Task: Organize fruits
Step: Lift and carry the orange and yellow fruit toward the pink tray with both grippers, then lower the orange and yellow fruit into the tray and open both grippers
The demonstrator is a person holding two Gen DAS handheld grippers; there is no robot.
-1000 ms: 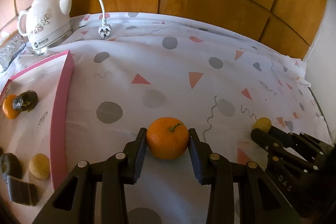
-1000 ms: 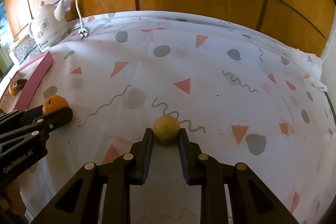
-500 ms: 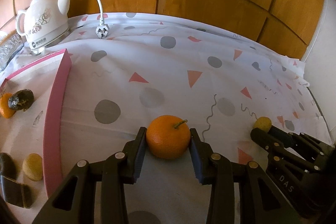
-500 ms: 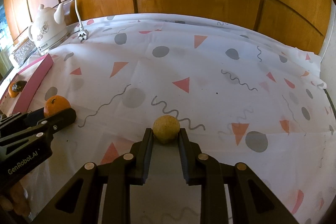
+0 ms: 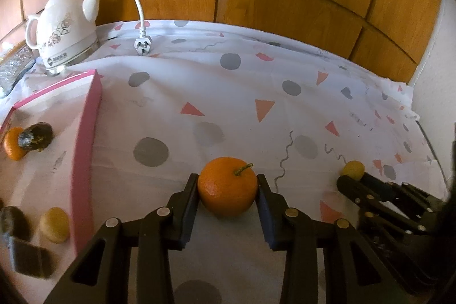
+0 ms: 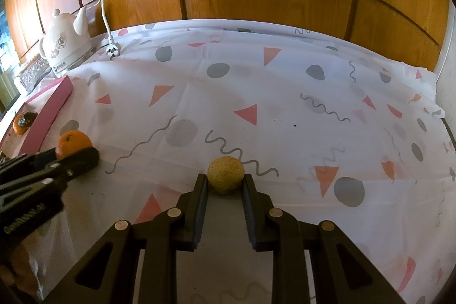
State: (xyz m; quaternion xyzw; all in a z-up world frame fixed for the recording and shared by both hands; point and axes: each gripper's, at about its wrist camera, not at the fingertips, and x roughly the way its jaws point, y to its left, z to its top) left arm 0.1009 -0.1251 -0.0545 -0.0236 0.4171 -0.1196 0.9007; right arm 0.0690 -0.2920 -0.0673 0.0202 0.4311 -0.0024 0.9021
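An orange (image 5: 226, 185) with a short stem sits between the fingers of my left gripper (image 5: 227, 181). The jaws are closing, and both pads touch its sides. My right gripper (image 6: 225, 179) is shut on a small round yellow-brown fruit (image 6: 225, 175). Both fruits are low over the patterned tablecloth (image 5: 228, 104). The right wrist view shows the left gripper (image 6: 79, 158) and its orange (image 6: 73, 143) at the left. At the right of the left wrist view are the right gripper (image 5: 346, 181) and the yellow fruit (image 5: 353, 169).
A pink-rimmed tray (image 5: 88, 138) at the left holds an orange (image 5: 11, 146), a dark fruit (image 5: 35, 137), a yellow fruit (image 5: 54, 224) and more dark pieces. A white kettle (image 5: 65, 33) and its loose plug (image 5: 141, 46) stand at the back left. Wooden panels close the back.
The left wrist view swayed slightly sideways and came back. The orange's stem has tipped a little to the right between the fingers. The right gripper and its fruit have not moved.
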